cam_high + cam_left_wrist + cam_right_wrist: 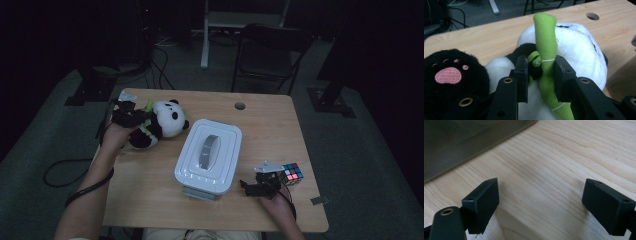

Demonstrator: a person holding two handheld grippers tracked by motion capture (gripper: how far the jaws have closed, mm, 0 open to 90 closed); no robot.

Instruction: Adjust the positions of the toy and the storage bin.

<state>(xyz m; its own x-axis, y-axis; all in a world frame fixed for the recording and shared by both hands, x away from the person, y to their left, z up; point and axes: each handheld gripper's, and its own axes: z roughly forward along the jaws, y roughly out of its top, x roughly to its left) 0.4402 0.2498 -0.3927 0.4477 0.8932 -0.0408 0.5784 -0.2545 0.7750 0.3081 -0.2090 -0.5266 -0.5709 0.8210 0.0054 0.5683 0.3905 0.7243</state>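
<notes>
A: Green plush bamboo stalk [545, 50] clamped in left gripper [539, 72], so panda toy [159, 122] grasped at far left of counter [150, 190]. Done so far: the pick.

B: Left to do: probably carrying toward white lidded bin [208, 156] at centre, lid on. Right gripper [541, 207] gaping wide, empty, near right beside Rubik's cube [292, 173].
</notes>
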